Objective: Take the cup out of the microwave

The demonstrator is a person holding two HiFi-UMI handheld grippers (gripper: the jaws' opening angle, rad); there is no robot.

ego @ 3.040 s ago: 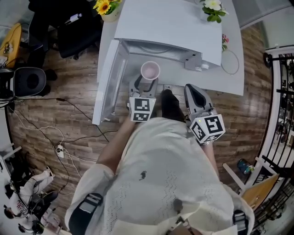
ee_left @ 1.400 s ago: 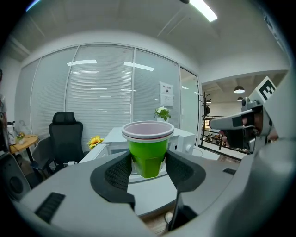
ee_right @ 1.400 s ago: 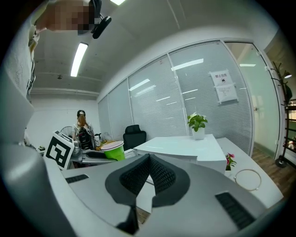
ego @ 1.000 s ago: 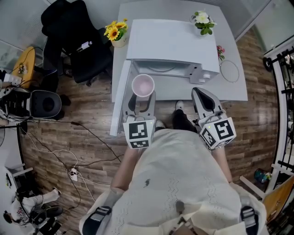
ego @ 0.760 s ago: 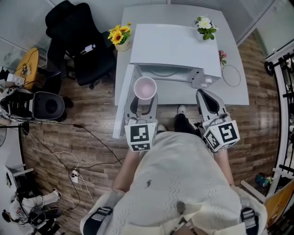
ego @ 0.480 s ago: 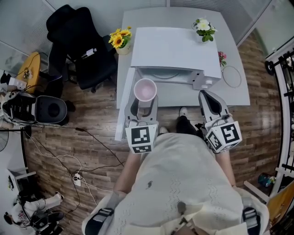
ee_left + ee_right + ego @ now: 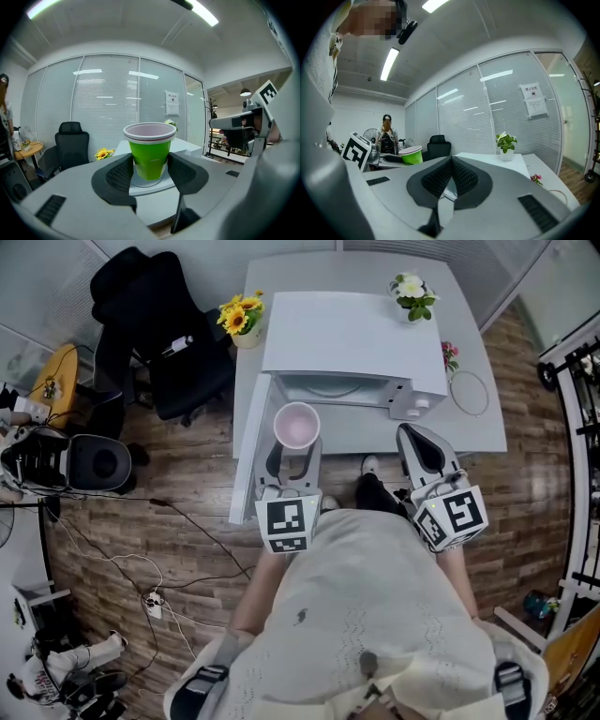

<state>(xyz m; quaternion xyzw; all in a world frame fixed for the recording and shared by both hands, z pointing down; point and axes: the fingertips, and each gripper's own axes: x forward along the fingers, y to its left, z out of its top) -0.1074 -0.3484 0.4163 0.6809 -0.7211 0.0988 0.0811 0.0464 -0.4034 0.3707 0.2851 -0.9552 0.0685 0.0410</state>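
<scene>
A green cup (image 7: 150, 152) with a pale pink inside and a white rim stands upright between the pads of my left gripper (image 7: 150, 172), which is shut on its lower half. From above, the cup (image 7: 297, 425) hangs in front of the white microwave (image 7: 347, 329), just outside its open cavity, with the left gripper (image 7: 294, 444) under it. My right gripper (image 7: 420, 448) is held level to the right of the cup, near the microwave's front right corner. Its jaws are shut and hold nothing (image 7: 451, 174). The cup (image 7: 410, 154) also shows at the left of the right gripper view.
The microwave door (image 7: 246, 451) stands swung open to the left. The white table (image 7: 473, 310) carries a sunflower pot (image 7: 239, 320), a white-flower plant (image 7: 410, 289), small pink flowers (image 7: 449, 352) and a cable loop (image 7: 469, 390). A black chair (image 7: 159, 324), a bin (image 7: 94, 463) and floor cables lie left.
The head view has shifted. The cup stays in my left gripper in front of the microwave, and the right gripper stays shut beside it.
</scene>
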